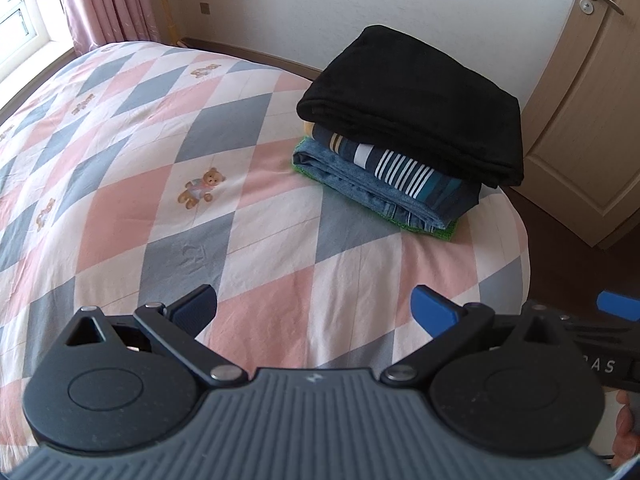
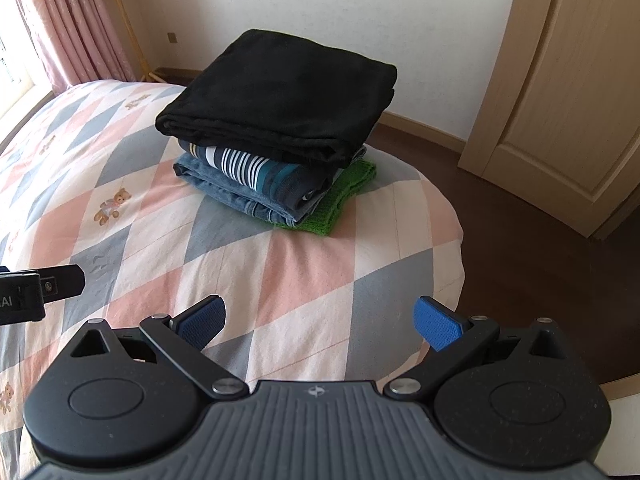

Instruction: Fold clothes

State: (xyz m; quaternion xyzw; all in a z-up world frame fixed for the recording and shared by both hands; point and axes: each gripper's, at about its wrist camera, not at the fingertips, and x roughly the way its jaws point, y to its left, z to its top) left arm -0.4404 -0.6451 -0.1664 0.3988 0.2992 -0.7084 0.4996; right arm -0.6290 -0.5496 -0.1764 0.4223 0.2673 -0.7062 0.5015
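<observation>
Left wrist view, from left to right: a window and a pink curtain stand past the far left corner of the bed, then the bed's pink, grey and white diamond-patterned quilt with small teddy-bear prints spreads across the middle. At the bottom, the left gripper hovers over the near edge of the quilt, its blue-padded jaws spread wide with nothing between them. Near the bed's right edge sits a stack of folded clothes: a black folded garment on top, a navy folded piece with white stripes under it, folded blue denim below that, and a green knitted piece at the bottom, touching the quilt. Right of the stack a light wooden door with a metal handle closes the room, above a dark brown floor. Part of a hand shows at the lower right edge.

Right wrist view: the left gripper's black body pokes in at the left edge, over the quilt. The right gripper hangs above the bed's near right corner, its jaws likewise wide apart and empty. The same stack lies ahead of it, well apart from both grippers, with the green knit sticking out on the right side.
</observation>
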